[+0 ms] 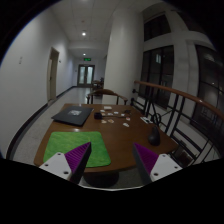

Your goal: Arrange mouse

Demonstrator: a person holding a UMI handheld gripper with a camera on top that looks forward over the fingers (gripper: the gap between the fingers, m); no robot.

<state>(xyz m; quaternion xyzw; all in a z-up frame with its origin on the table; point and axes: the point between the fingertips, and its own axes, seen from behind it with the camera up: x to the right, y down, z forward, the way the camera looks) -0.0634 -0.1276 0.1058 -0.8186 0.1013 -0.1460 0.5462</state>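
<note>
A dark mouse point(154, 138) lies on the brown wooden table point(118, 140), beyond my right finger. A green mat point(71, 146) lies on the near left part of the table, just ahead of my left finger. My gripper point(111, 158) is open and empty, held above the table's near edge. Its purple pads point(73, 156) stand wide apart with nothing between them.
A closed dark laptop point(73, 116) lies beyond the green mat. Several small items point(118, 116) are scattered at the table's far end. Chairs with curved wooden backs point(170, 110) stand along the right side. A corridor with a white column point(122, 50) runs behind.
</note>
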